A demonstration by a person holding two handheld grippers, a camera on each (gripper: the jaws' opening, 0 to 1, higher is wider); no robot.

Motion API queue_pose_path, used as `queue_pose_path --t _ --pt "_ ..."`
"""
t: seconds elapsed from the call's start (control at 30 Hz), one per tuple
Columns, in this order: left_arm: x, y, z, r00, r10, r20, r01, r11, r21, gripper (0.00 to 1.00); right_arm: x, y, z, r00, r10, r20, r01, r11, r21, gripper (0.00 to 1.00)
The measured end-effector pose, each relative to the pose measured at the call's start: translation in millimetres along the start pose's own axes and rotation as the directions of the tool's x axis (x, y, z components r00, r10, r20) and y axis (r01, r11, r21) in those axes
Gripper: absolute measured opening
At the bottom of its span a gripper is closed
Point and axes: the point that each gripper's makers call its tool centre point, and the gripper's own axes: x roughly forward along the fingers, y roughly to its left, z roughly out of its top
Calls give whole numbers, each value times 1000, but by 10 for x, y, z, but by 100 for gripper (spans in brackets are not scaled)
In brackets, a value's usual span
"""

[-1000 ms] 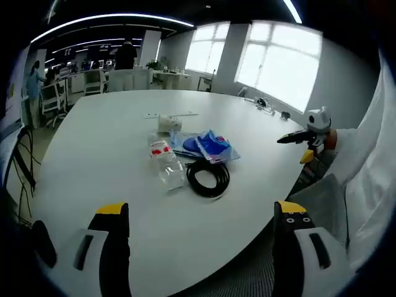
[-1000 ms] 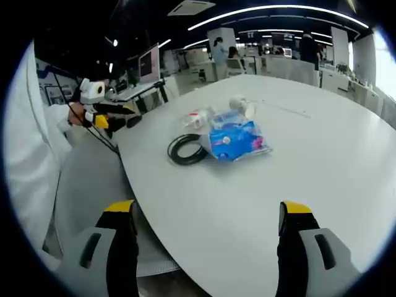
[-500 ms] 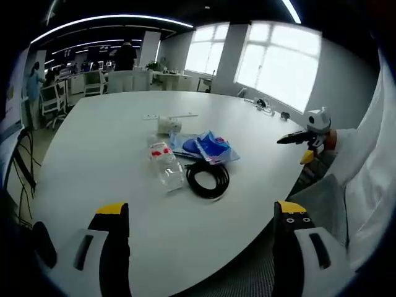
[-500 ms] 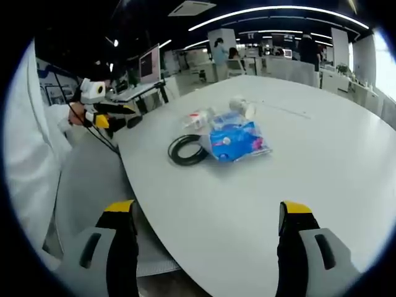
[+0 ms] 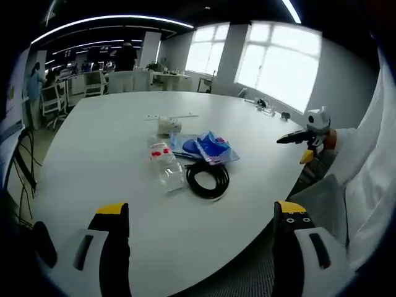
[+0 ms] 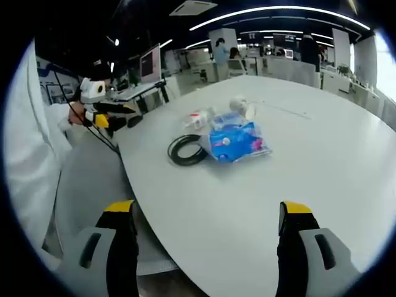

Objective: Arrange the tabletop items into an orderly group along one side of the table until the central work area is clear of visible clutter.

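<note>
**Both hand-held grippers poised at the counter's edge, clutter untouched**

The left hand-held gripper (image 5: pixel 198 216) and the right hand-held gripper (image 6: pixel 204 216) each hang above the near edge of the white counter (image 5: pixel 93 154), jaws spread wide and holding nothing. Each is well apart from the items, which suggests that no grasp has begun.

The task's things lie in a loose cluster near the middle of the counter. A coiled black cable (image 5: pixel 208 178) lies nearest the left hand-held gripper, just beside a clear plastic packet with red print (image 5: pixel 166 162). Touching both is a blue-and-white pouch (image 5: pixel 207 146), and beyond it sits a small white roll-like object (image 5: pixel 168 124). A thin pale strip (image 5: pixel 170 115) lies farther off. In the right gripper view the same cluster appears with the cable (image 6: pixel 185 149) on the left and the pouch (image 6: pixel 236 139) at centre.

Because the items overlap, they probably must be lifted one at a time; the cable, lying free at the cluster's edge, looks the easiest first pick.

Print shows on the pouch and the packet, but it is too small to read. No brand can be made out.
</note>
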Motion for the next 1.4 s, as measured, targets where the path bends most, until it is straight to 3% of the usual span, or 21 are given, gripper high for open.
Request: queue_pose_path --t 0.77,1.4 --pt "-4 3 35 1000 3 6 -3 1000 6 100 -9 -61 42 1000 5 -3 -5 1000 -14 94" --pt "-19 33 164 1000 9 23 -9 1000 17 100 72 -180 274 1000 19 -3 -19 998 -63 94"
